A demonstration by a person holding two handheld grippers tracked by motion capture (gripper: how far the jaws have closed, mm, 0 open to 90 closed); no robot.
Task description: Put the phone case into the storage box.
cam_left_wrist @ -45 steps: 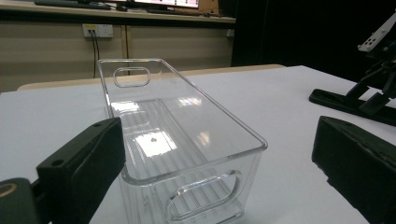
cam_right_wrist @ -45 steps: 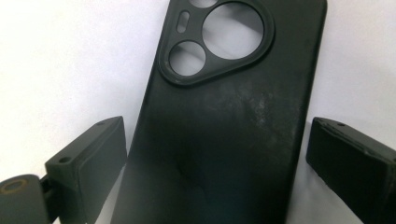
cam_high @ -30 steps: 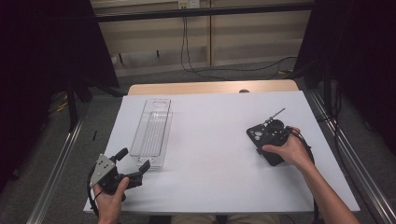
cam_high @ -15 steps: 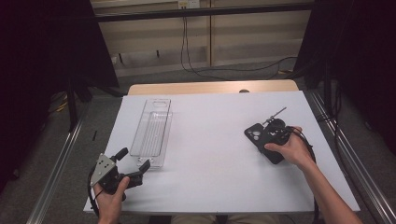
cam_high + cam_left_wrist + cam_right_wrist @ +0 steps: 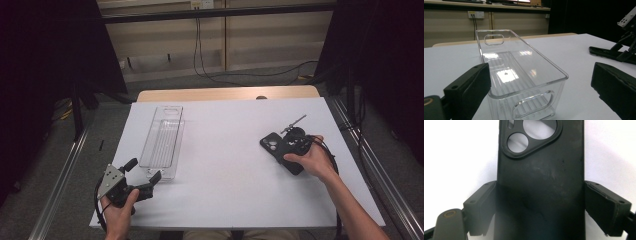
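A person seated at a white surface [image 5: 230, 165] works two hand-held grippers. The right gripper [image 5: 540, 206] is set over a black phone case [image 5: 280, 150] lying flat at the right side of the surface, camera cut-outs pointing away from the hand. In the right gripper view its fingers [image 5: 480, 207] have just been closing and now flank the case's long edges, meeting them on both sides. The left gripper [image 5: 145, 172] rests near the front left corner, its fingers [image 5: 467, 90] spread wide with nothing between them, aimed at the near end of a clear plastic bin [image 5: 162, 142]. The long, narrow bin lies lengthwise toward the far edge, well apart from the case, with an oval handle slot in each end wall.
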